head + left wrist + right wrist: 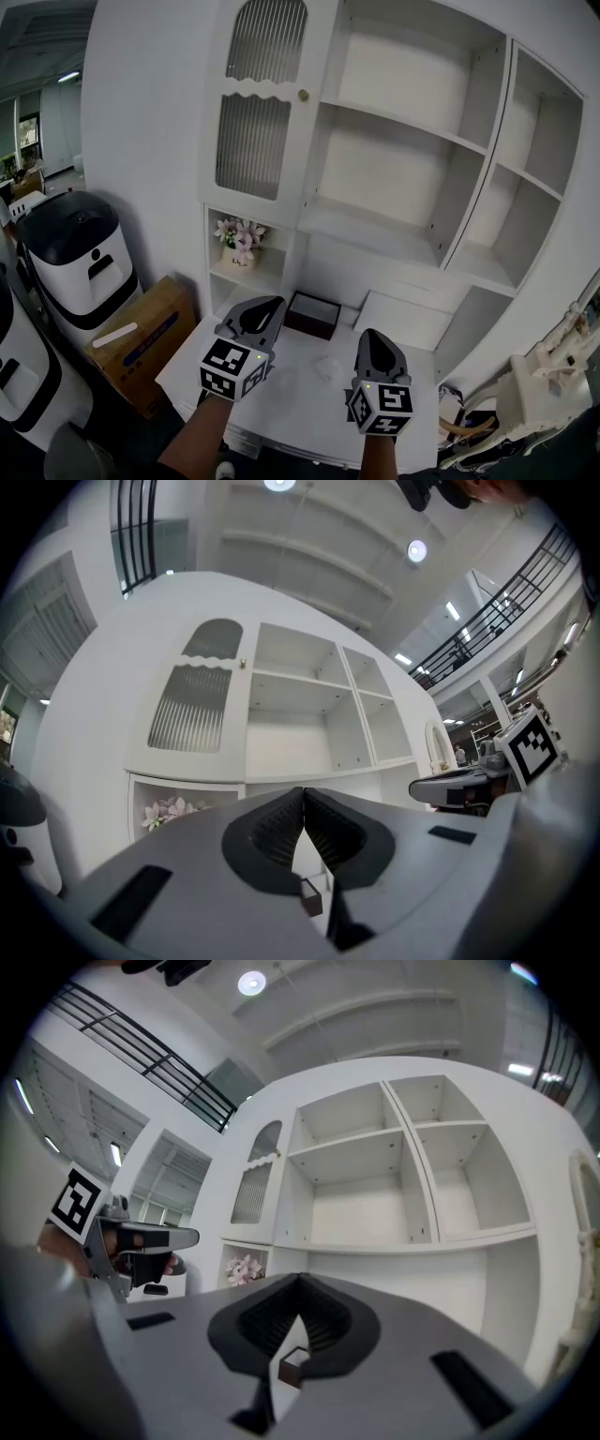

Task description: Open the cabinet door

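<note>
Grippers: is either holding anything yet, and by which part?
Nothing is held. The left gripper and right gripper are both shut and empty, short of the cabinet door and its knob.

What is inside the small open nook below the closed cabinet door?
A pot of pink flowers stands in the nook. The part behind the flowers is hidden.

Flowers: pink blossoms in a small white pot (pixel 240 240), in a low open cubby.
Box: dark shallow rectangular box (pixel 313 314), at the back of the white tabletop (pixel 305 412).
Floor, left: brown cardboard box (pixel 142 339) beside a white-and-black rounded machine (pixel 77 258).
</note>
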